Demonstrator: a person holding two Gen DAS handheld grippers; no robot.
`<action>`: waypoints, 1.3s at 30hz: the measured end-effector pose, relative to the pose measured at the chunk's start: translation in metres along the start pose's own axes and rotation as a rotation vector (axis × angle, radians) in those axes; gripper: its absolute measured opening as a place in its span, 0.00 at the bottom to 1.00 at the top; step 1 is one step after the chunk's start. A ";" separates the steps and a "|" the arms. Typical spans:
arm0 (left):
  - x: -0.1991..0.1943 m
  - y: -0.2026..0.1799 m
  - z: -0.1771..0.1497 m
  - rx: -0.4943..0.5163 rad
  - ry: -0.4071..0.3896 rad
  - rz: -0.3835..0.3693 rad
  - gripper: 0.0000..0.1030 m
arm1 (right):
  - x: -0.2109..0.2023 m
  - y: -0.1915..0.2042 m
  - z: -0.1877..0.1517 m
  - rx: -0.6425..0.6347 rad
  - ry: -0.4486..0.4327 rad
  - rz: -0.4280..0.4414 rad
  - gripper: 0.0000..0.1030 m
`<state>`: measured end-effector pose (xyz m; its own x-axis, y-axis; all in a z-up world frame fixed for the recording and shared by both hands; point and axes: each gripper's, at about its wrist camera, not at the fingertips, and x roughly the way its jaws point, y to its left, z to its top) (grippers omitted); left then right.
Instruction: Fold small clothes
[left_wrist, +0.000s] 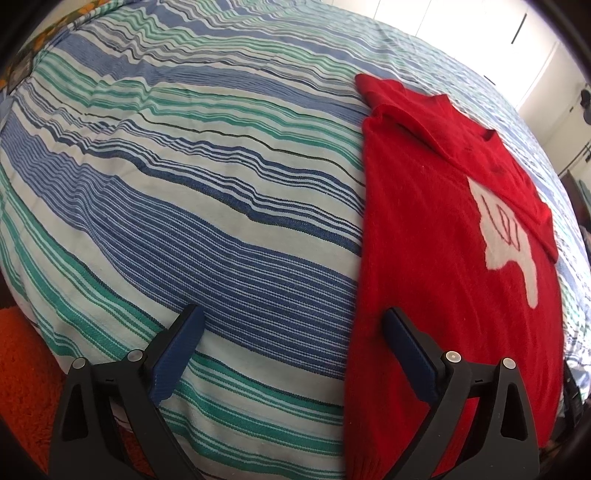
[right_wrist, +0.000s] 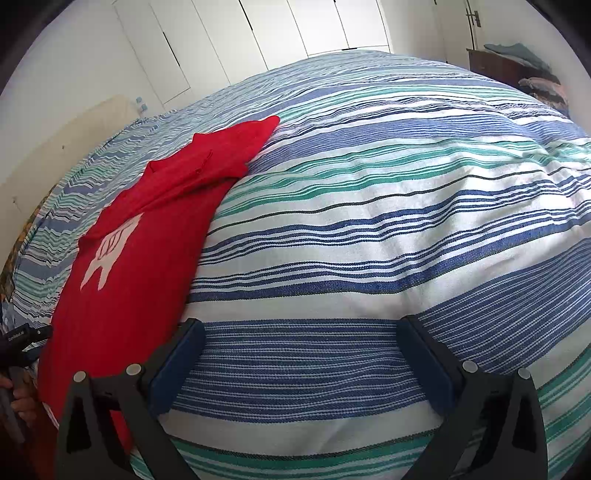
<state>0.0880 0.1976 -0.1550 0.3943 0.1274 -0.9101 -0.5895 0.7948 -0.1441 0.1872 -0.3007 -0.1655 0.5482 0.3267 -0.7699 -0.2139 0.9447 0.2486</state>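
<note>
A small red sweater (left_wrist: 436, 229) with a white knitted figure lies flat on a bed with a blue, green and white striped cover (left_wrist: 184, 192). One sleeve is folded across its chest. My left gripper (left_wrist: 295, 321) is open over the sweater's left edge near the hem: one finger above the stripes, the other above red cloth. In the right wrist view the red sweater (right_wrist: 125, 266) fills the left side. My right gripper (right_wrist: 301, 332) is open over the striped cover (right_wrist: 369, 221) beside the sweater's right edge, and holds nothing.
An orange rug (left_wrist: 26, 373) lies on the floor at the bed's near left corner. White cupboard doors (right_wrist: 258, 33) stand behind the bed. A dark dresser (right_wrist: 509, 66) with piled cloth is at the far right. A hand (right_wrist: 18, 406) shows at the lower left.
</note>
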 end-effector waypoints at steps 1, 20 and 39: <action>-0.001 0.001 0.000 0.001 0.001 -0.004 0.95 | 0.000 0.000 -0.001 -0.001 0.000 -0.001 1.00; -0.044 -0.031 -0.063 0.238 0.321 -0.314 0.39 | -0.046 0.053 -0.010 0.030 0.441 0.404 0.93; -0.039 -0.061 0.130 -0.052 0.123 -0.529 0.02 | -0.019 0.069 0.106 0.025 0.177 0.353 0.05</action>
<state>0.2002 0.2208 -0.0599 0.5630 -0.3550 -0.7463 -0.3680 0.7009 -0.6110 0.2475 -0.2393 -0.0717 0.2962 0.6238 -0.7233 -0.3434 0.7762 0.5288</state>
